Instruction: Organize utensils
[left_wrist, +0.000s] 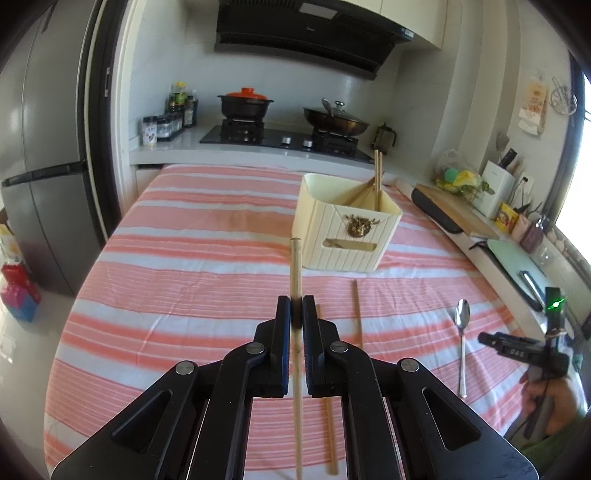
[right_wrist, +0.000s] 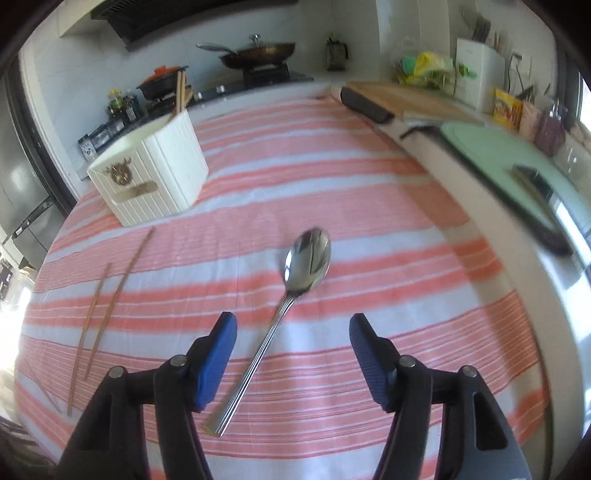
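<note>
My left gripper (left_wrist: 296, 308) is shut on a wooden chopstick (left_wrist: 295, 269) and holds it above the striped tablecloth, pointing at the cream utensil box (left_wrist: 347, 232), which holds several chopsticks (left_wrist: 376, 181). Two more chopsticks (left_wrist: 357, 314) lie on the cloth; they also show in the right wrist view (right_wrist: 110, 302). My right gripper (right_wrist: 291, 325) is open, low over the handle of a steel spoon (right_wrist: 291, 291), which lies flat between the fingers. The spoon (left_wrist: 461, 332) and the box (right_wrist: 151, 173) show in both views.
A striped cloth covers the table (left_wrist: 207, 266). A counter with a cutting board (right_wrist: 402, 98), a green board (right_wrist: 491, 147) and jars runs along the right edge. A stove with pots (left_wrist: 284, 125) stands behind the table. A fridge (left_wrist: 44, 166) stands at the left.
</note>
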